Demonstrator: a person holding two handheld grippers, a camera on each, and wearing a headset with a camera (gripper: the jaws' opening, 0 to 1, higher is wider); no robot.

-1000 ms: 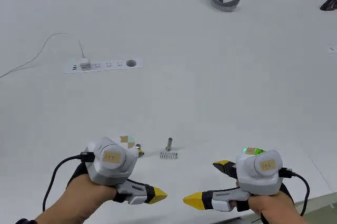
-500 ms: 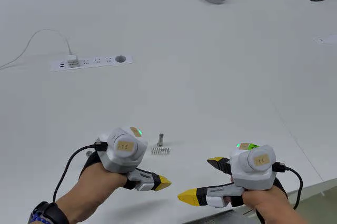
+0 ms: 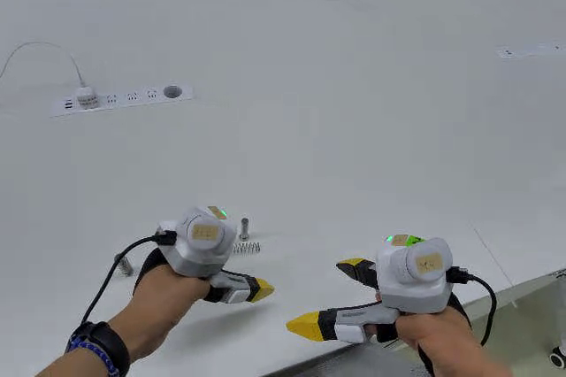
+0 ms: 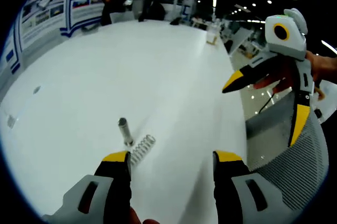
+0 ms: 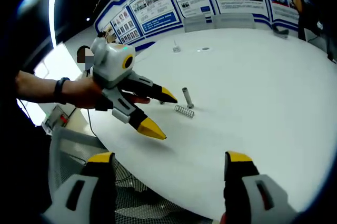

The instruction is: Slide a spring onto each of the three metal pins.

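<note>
White bench; grey pin upright beside coiled spring; left gripper, right gripper fingers apart, empty.

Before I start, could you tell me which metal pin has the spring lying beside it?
The upright pin right of the left hand: the spring lies at its foot. The other pin sits alone on that hand's far side.

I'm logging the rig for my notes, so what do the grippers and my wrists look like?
The left gripper and right gripper each have a white rounded body with a tan sticker, dark jaws tipped yellow, and a black cable. A green light glows on the right one. The left wrist wears a dark band with blue.
</note>
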